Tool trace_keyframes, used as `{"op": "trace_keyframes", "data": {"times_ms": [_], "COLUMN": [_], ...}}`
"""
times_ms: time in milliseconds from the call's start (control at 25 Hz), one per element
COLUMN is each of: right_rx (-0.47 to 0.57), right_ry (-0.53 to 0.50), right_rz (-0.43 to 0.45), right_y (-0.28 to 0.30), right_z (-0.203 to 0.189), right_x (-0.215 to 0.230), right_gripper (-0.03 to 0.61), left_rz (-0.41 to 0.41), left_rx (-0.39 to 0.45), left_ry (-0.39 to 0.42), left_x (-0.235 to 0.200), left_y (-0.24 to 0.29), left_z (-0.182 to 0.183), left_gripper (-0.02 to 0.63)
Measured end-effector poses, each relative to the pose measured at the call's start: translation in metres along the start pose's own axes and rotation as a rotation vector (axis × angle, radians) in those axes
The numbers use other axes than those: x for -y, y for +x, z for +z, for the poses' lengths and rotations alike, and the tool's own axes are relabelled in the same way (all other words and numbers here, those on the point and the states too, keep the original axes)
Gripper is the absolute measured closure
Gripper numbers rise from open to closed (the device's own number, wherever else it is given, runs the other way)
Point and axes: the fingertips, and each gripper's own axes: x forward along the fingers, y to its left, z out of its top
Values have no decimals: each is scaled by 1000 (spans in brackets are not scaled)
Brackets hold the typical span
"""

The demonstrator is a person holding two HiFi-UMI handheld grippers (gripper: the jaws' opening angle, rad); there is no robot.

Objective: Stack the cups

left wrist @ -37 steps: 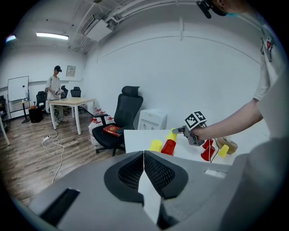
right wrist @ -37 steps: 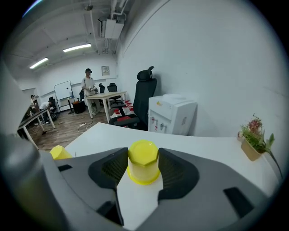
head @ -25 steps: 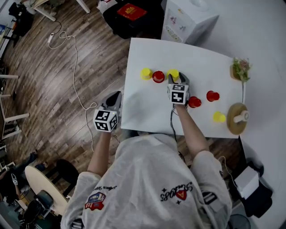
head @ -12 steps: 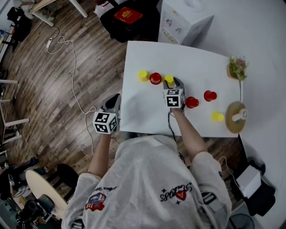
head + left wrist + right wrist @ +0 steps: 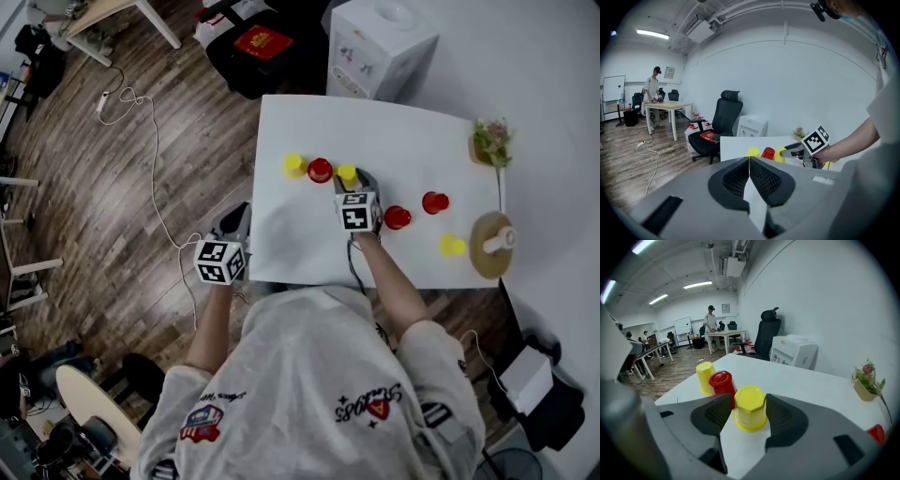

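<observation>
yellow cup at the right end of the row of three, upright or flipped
Upside down: the yellow cup's closed base faces up and its flared rim sits on the table.

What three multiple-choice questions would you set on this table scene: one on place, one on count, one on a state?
1. Left gripper is: A above the table's middle; B beside the table's left edge; C over its right edge.
2. Red cups on the table: A one; B five; C three.
3. Right gripper: A open round a yellow cup; B shut, empty; C clamped on a red cup.
Key: 1 B, the head view shows it off the edge; 2 C, three show; 3 A, its jaws, just opening, flank the cup without pressing.
</observation>
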Motion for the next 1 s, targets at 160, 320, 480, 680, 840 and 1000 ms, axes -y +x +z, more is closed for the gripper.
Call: {"op": "trace_keyframes", "data": {"times_ms": [160, 320, 480, 680, 840, 1000], "right_rx": [44, 93, 132, 136, 117, 69], "right_ry": [14, 46, 92, 163, 208, 248], "right_rz": [11, -15, -72, -161, -219, -255], "right_y": [-13, -35, -61, -96, -120, -135], "right_z": [6, 13, 12, -11, -40, -78], "right_x": [2, 17, 47, 91, 120, 140], "right_gripper": [348, 353, 359, 360, 360, 359], "left_rz": [-24, -73, -139, -232, -295, -343], "left_rx": [8, 12, 11, -2, -20, -41], "left_ry": [1, 26, 61, 96, 119, 138], "left_x": [12, 32, 56, 93, 121, 143], "left_y": [10, 27, 49, 76, 94, 110], "left_z": [4, 13, 22, 29, 29, 26], "left_gripper": [607, 607, 607, 607, 607, 607]}}
